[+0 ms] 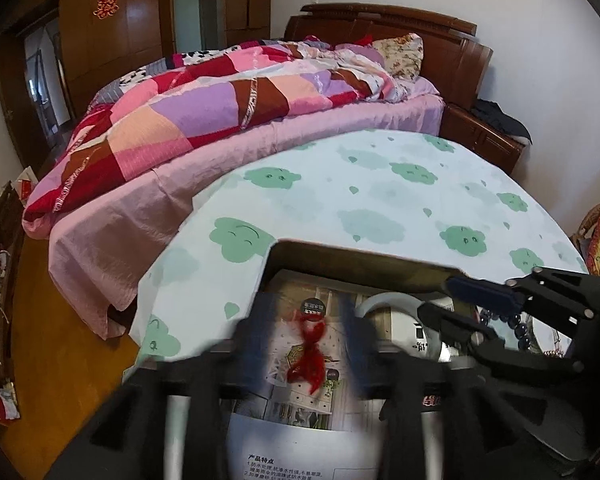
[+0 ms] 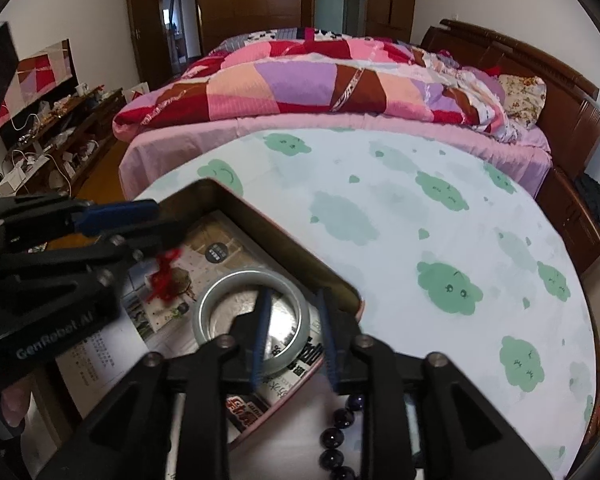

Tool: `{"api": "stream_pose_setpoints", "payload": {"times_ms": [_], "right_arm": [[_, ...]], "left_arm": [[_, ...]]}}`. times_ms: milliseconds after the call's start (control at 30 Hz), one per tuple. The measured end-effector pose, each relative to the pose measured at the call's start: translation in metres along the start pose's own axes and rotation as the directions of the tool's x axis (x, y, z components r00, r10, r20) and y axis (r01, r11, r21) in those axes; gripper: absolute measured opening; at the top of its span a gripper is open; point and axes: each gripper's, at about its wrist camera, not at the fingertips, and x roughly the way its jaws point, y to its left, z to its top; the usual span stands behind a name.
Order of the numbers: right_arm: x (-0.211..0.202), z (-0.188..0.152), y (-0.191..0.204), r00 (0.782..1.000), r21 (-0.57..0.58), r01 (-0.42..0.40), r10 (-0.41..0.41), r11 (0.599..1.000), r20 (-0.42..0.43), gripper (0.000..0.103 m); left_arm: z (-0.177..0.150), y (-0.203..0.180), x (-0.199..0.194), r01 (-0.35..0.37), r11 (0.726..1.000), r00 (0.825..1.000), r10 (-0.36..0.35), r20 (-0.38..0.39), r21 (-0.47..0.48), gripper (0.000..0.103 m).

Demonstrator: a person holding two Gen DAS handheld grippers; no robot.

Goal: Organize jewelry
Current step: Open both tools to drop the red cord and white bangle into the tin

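Bedroom setting: bed with a pink patchwork quilt (image 2: 332, 80) behind a round desk covered in a pale cloth printed with green clouds (image 2: 440, 240).

On the desk sits a shallow rectangular metal tin with a dark rim (image 2: 260, 216), lined with printed paper.

Left claw (image 2: 162, 236) hangs over the tin's left part. A tuft of red thread or tassel (image 2: 164, 276) dangles at its tips; the pads look pinched on it, though the left wrist view is motion-blurred, so the grip is a judgement only.

Right claw (image 2: 294, 336) is narrowly parted and holds nothing; one finger is inside and one outside the wall of a pale jade-like bangle (image 2: 220, 300) lying flat in the tin.

A string of dark round beads (image 2: 338, 436) lies on the cloth just outside the tin's near edge, below the right claw.

Judged step: placing the red piece into the tin while the bangle is positioned.

Risks:
- Red thread is light and frayed; it may cling to a pad on release.
- Bangle is hard and smooth; a pinch on its wall could make it skid or tip against the tin.
- Right claw sits close over the beads; a low pass could drag them off the desk.
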Motion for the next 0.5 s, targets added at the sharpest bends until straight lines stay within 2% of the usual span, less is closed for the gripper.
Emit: {"api": "stream_pose_setpoints", "payload": {"times_ms": [33, 67, 100, 333, 400, 500], "right_arm": [[-0.003, 0.000, 0.000, 1.000, 0.003, -0.005, 0.005, 1.000, 0.011, 0.045], [-0.008, 0.000, 0.000, 1.000, 0.008, -0.009, 0.009, 1.000, 0.029, 0.058], [-0.012, -0.001, -0.001, 0.999, 0.014, 0.000, 0.000, 1.000, 0.040, 0.063], [-0.046, -0.014, -0.025, 0.995, 0.068, -0.024, 0.018, 0.997, 0.096, 0.065], [-0.060, -0.025, -0.043, 0.994, 0.103, -0.008, -0.003, 0.995, 0.107, 0.069], [-0.077, -0.045, -0.074, 0.994, 0.173, 0.023, -0.041, 0.985, 0.102, 0.069]], "left_arm": [[0.000, 0.000, -0.006, -0.007, 1.000, 0.999, 0.008, 0.034, -0.004, 0.072], [0.000, 0.001, -0.010, -0.009, 1.000, 0.998, 0.010, 0.054, -0.007, 0.078], [0.000, 0.000, -0.015, 0.001, 1.000, 0.998, -0.001, 0.068, -0.011, 0.079], [-0.005, -0.005, -0.039, 0.036, 0.999, 0.995, -0.033, 0.098, -0.029, 0.079], [-0.008, -0.008, -0.045, 0.040, 0.999, 0.994, -0.036, 0.102, -0.036, 0.079], [-0.016, -0.017, -0.053, 0.063, 0.997, 0.993, -0.057, 0.108, -0.050, 0.079]]}}
